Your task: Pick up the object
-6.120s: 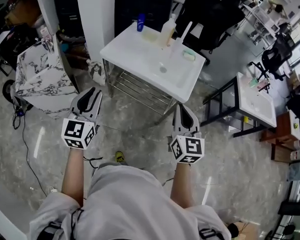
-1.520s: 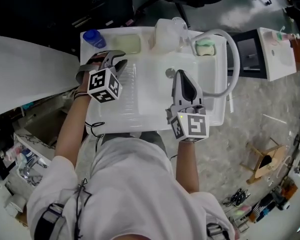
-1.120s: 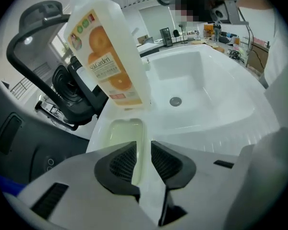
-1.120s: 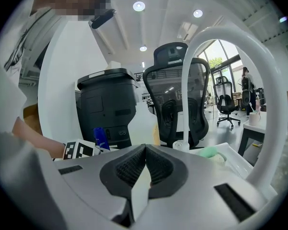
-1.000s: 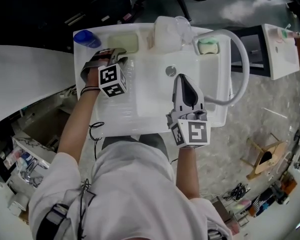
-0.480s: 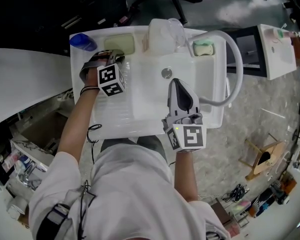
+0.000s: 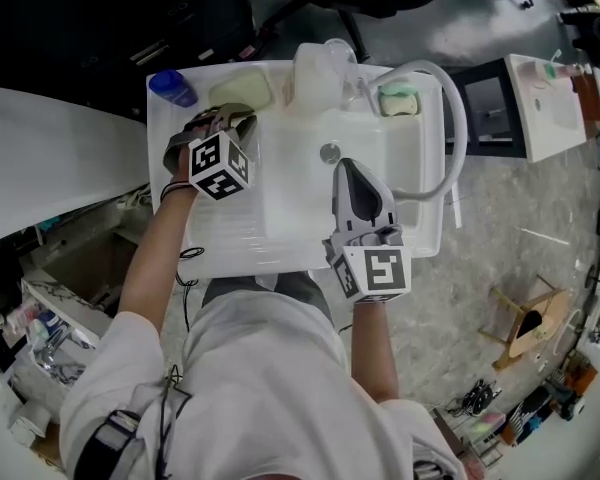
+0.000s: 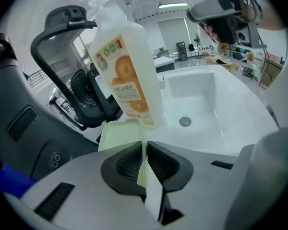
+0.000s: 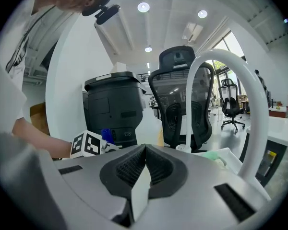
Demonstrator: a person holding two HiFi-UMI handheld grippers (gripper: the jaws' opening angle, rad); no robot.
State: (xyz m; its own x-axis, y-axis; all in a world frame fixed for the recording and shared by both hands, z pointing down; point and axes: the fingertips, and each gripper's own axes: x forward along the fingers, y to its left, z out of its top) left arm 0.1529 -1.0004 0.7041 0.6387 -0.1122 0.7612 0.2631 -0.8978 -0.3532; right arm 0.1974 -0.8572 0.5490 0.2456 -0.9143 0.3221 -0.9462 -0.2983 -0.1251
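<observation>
A pale green soap dish [image 7: 242,92] lies on the back left ledge of the white sink [image 7: 230,253]. My left gripper [image 7: 232,118] reaches over it. In the left gripper view, the left gripper [image 8: 144,150] has its jaws shut on the right rim of the dish [image 8: 117,133]. Just behind the dish stands a translucent detergent bottle [image 8: 127,66] with an orange label, also seen from above as the bottle [image 7: 320,68]. My right gripper [image 7: 348,168] hovers over the basin near the drain [image 7: 329,153], shut with nothing between its pads; the right gripper [image 9: 145,150] points toward the back ledge.
A blue-capped bottle [image 7: 170,88] stands at the sink's far left corner. A green soap [image 7: 398,98] sits at the back right. A white faucet hose [image 7: 450,128] arches over the right side. A black office chair [image 9: 182,104] is behind the sink; a second sink [image 7: 550,98] stands to the right.
The person has walked up to the sink. Within the last 1.5 s my left gripper slid to the green dish and stayed there. The right gripper has hardly moved.
</observation>
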